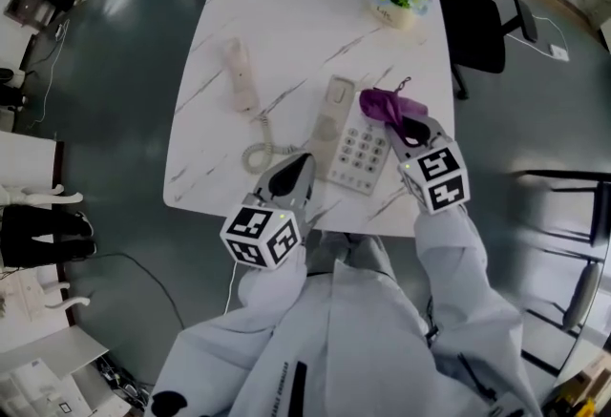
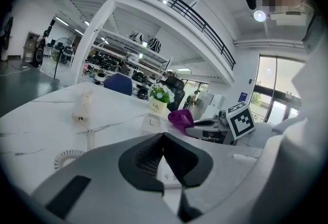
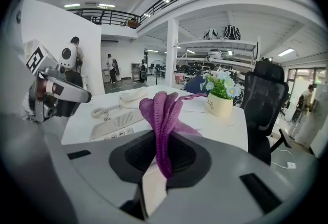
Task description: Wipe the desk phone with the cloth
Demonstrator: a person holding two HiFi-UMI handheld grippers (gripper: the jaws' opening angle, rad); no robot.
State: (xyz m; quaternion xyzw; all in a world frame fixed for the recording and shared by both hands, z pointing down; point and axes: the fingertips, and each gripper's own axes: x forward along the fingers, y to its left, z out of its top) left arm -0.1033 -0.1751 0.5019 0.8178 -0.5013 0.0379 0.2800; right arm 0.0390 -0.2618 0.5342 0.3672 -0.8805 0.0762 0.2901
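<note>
Found cloth (image 1: 385, 105) pinched in right gripper (image 1: 409, 131) fingers at desk phone (image 1: 349, 146) top, frame centre-right; left gripper (image 1: 287, 178) fingers closed, empty; wiping judged hardly begun.

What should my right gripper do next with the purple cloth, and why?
Probably ease the right gripper down and leftward so the purple cloth meets the keypad of the desk phone. The cloth is pinched in its jaws at the phone's right edge, and the handset lies off to the left.

A pale grey jacket (image 1: 363, 329) with long sleeves; the left gripper (image 1: 300, 163) and right gripper (image 1: 405, 127) are grey, black-padded, carrying black-and-white marker cubes.
</note>
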